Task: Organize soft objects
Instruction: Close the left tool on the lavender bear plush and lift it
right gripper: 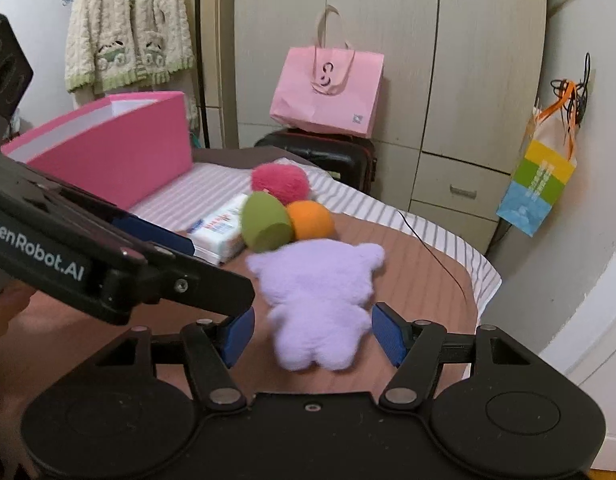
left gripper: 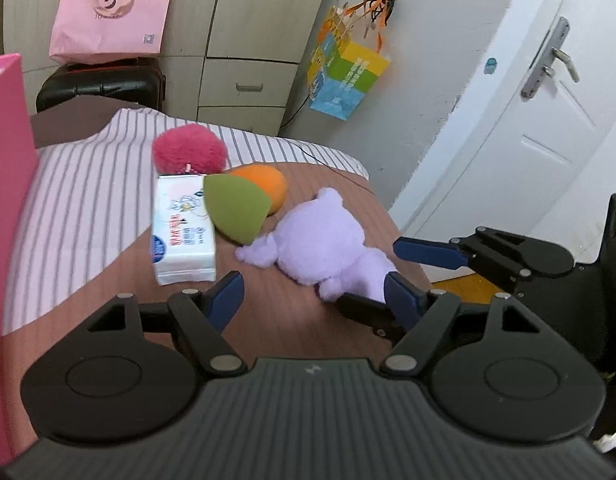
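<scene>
A lilac plush toy (right gripper: 316, 300) lies on the brown blanket (right gripper: 408, 280). My right gripper (right gripper: 314, 338) is open, and the toy's lower body sits between its blue pads without being pressed. Just left of the toy (left gripper: 324, 240), my left gripper (left gripper: 316, 300) is open over bare blanket. Its right finger is close to the toy's leg. Beyond the toy are a green sponge egg (left gripper: 236, 212), an orange one (left gripper: 268, 184), a white tissue pack (left gripper: 184, 232) and a pink fluffy ball (left gripper: 188, 152). An open pink box (right gripper: 108, 160) stands at the left.
The bed has a striped sheet (left gripper: 80, 200), and a thin cable (right gripper: 432, 252) runs over its right edge. Behind it a pink paper bag (right gripper: 328, 92) sits on a black suitcase (right gripper: 328, 156) by the wardrobe. A colourful bag (right gripper: 540, 184) hangs on the wall, and a white door (left gripper: 548, 120) is at the right.
</scene>
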{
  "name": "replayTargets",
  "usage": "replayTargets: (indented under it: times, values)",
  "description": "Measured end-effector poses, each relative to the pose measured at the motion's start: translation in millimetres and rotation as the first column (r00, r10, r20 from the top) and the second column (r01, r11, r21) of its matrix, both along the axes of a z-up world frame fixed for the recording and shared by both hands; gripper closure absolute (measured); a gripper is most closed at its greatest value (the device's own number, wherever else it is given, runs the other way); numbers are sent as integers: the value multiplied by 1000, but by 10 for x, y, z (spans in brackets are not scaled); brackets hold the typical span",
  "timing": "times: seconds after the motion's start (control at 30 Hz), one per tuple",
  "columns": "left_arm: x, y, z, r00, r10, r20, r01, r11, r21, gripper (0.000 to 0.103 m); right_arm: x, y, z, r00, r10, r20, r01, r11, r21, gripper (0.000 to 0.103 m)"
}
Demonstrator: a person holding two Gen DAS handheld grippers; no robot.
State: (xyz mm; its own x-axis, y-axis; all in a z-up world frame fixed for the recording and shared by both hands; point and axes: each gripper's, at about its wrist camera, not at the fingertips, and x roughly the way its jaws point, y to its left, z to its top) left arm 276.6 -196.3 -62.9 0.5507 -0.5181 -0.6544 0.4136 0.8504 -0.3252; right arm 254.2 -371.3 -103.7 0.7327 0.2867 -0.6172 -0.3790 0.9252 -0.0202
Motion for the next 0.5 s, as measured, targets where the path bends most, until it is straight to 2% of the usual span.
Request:
replayTargets:
  times: [0.13, 0.27, 0.4, 0.5]
  values:
    - [104, -111, -77, 999, 10, -46, -11, 999, -30, 31, 118, -46, -110, 1000, 17, -23, -16, 1000, 16, 33]
    - [130, -236, -117, 999, 10, -45, -11, 1000, -11, 32, 197, -38, -214, 999, 24, -45, -22, 999, 41, 33]
    - [166, -292, -174, 998, 29, -61, -29, 1000, -6, 35, 220, -30, -248, 999, 31, -28, -29, 998, 61, 33]
    - [163, -314, -207, 998, 37, -59, -38, 999, -3, 36, 216, -22, -248, 999, 30, -27, -29, 998, 64, 43]
